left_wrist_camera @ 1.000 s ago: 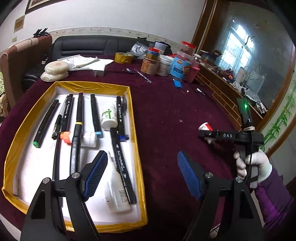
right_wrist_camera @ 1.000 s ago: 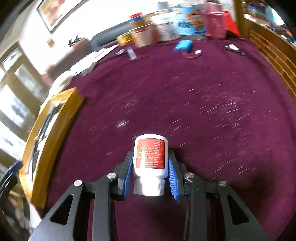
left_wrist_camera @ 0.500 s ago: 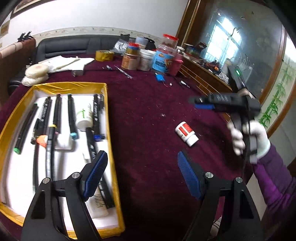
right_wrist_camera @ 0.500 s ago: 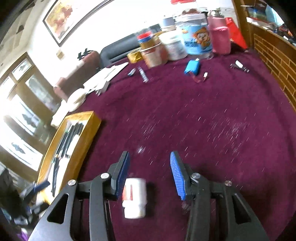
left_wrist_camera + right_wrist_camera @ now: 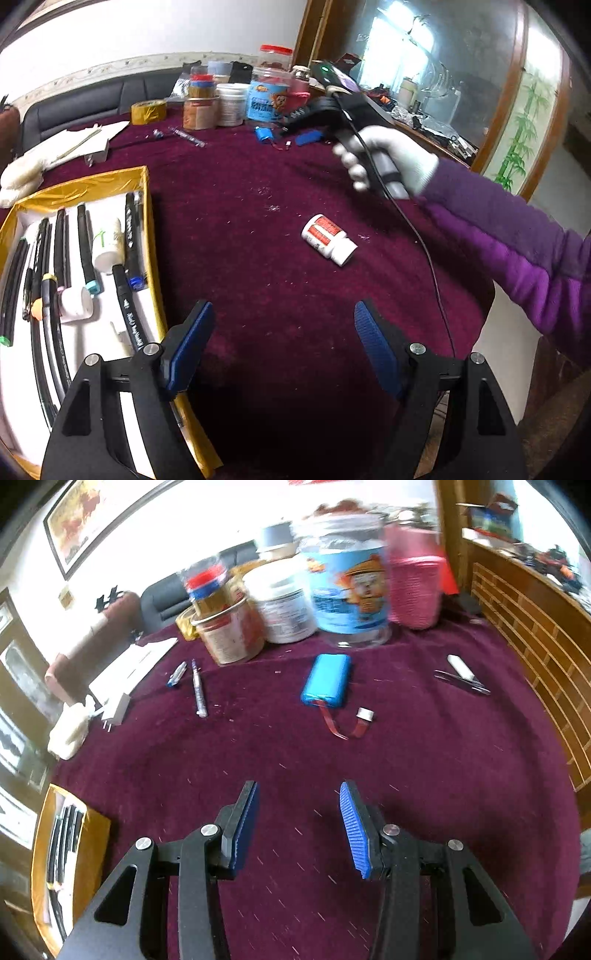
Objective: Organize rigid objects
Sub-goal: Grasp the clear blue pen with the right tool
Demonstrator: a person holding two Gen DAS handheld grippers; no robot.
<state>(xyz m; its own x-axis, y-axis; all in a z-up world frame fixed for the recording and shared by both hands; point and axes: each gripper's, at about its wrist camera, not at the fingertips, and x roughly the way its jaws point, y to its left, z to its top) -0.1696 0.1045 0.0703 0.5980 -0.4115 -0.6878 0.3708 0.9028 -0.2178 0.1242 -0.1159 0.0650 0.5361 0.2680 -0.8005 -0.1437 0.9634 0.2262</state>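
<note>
A small white bottle with a red label (image 5: 328,239) lies on its side on the maroon tablecloth, free of both grippers. My left gripper (image 5: 282,332) is open and empty, low over the cloth, short of the bottle and right of the gold-edged tray (image 5: 149,236). The tray holds several black markers (image 5: 84,247) and white bottles (image 5: 107,245). My right gripper (image 5: 297,812) is open and empty, held above the cloth and facing a blue battery pack (image 5: 327,679) with a red lead. The gloved hand holding it (image 5: 384,162) is beyond the bottle in the left wrist view.
Jars and tubs (image 5: 347,587) stand at the table's far side, with a tape roll (image 5: 148,111). A pen (image 5: 198,690), a small blue item (image 5: 176,674), tweezers (image 5: 461,681), a white plug (image 5: 118,709) and paper (image 5: 129,668) lie on the cloth. A wooden rail (image 5: 532,635) bounds the right.
My right gripper opened, left the red-label bottle lying on the cloth, and rose away toward the far jars. My left gripper swung right, away from the tray.
</note>
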